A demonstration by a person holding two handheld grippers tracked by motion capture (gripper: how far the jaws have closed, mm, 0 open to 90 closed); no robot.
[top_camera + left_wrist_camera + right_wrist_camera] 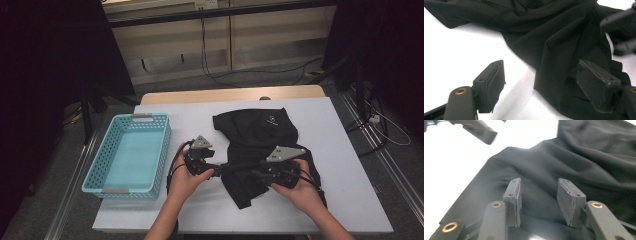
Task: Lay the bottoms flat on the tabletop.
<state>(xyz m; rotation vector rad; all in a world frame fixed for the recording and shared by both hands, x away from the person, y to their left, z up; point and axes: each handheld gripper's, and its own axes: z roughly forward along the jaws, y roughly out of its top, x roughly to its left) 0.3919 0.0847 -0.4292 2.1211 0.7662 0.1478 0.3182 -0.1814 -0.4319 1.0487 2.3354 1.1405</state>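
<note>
On the white surface (350,150), a black garment (260,135) is laid crumpled, right of a blue basket (95,165) that stands at the left edge. Both hand-held grippers are held at the garment's near portion. The left hand-held gripper (216,171) is positioned at the garment's left edge; in the left gripper view its jaws are seen apart, one pad over bare surface and the other over the cloth, with nothing pinched. The right hand-held gripper (257,175) is held low over the garment; in the right gripper view its jaws are likewise apart, with cloth lying below and between them but not pressed.

The step in hand is judged to be a re-grasp during folding or arranging of the garment, with the basket as the probable destination. For the next move, each jaw pair should be lowered onto a fold or edge of the cloth and closed firmly, so that a single layer is not allowed to slip out when the garment is lifted.
</note>
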